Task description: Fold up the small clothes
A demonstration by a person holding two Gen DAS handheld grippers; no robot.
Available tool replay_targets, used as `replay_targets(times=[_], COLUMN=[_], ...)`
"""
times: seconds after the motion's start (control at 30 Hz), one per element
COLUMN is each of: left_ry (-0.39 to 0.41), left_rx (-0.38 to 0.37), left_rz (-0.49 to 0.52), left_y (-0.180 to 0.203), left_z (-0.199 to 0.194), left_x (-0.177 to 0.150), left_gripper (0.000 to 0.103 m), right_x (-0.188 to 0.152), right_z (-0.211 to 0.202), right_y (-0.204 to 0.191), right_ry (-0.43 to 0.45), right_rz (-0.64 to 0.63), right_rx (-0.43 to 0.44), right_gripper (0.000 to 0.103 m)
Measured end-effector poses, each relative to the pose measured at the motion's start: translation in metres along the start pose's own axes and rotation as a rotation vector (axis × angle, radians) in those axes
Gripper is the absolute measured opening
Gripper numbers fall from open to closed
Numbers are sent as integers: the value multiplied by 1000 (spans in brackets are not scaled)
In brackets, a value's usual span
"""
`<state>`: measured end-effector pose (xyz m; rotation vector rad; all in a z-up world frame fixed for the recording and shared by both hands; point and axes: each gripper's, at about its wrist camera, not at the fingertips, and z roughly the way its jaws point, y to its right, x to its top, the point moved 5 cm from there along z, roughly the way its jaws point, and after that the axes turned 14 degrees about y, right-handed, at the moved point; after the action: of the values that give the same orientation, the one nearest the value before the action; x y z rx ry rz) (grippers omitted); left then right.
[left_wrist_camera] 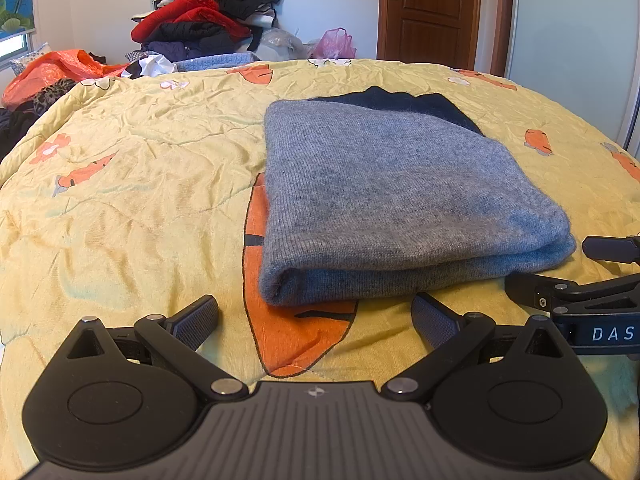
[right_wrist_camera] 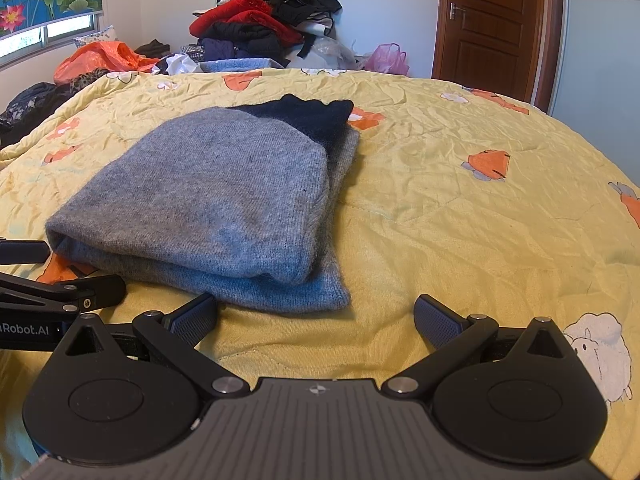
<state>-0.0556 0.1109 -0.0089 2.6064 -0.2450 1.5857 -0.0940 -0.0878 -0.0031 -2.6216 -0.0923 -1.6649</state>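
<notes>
A grey knit sweater [left_wrist_camera: 384, 196] with a dark navy collar part lies folded flat on the yellow quilt [left_wrist_camera: 132, 184]. It also shows in the right wrist view [right_wrist_camera: 208, 200]. My left gripper [left_wrist_camera: 316, 320] is open and empty, just in front of the sweater's near folded edge. My right gripper [right_wrist_camera: 316, 320] is open and empty, in front of the sweater's near right corner. The right gripper also shows at the right edge of the left wrist view [left_wrist_camera: 560, 272]. The left gripper shows at the left edge of the right wrist view [right_wrist_camera: 76, 268].
A tall pile of red, black and dark clothes [left_wrist_camera: 204, 12] stands against the far wall. An orange plastic bag [left_wrist_camera: 52, 70] lies at the far left, a pink bag [left_wrist_camera: 334, 44] near the brown door [left_wrist_camera: 430, 10]. A blue knit [right_wrist_camera: 236, 65] lies at the quilt's far edge.
</notes>
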Motion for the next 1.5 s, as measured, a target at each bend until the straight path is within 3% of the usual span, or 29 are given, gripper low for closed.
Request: replay_targets(times=[0.4,0.5,0.67,0.97,1.5], left_ry=[0,0,0,-8,-11], left_rx=[0,0,4,82,88], left_rz=[0,0,-1,-46,-58], left_y=[0,0,0,4,4], left_z=[0,0,0,0,3], left_x=[0,0,0,0,2], left_gripper=[103,103,103,103,103], right_x=[0,0,-1,-1,-1], right_z=[-1,-1,0,1,1], right_y=[0,3,4,4,4], right_ry=[2,5,4,2,3], right_rz=[5,28,29,56,57], right_rx=[-3,-71,-81,-133,-133], right_gripper=[103,103,103,103,103])
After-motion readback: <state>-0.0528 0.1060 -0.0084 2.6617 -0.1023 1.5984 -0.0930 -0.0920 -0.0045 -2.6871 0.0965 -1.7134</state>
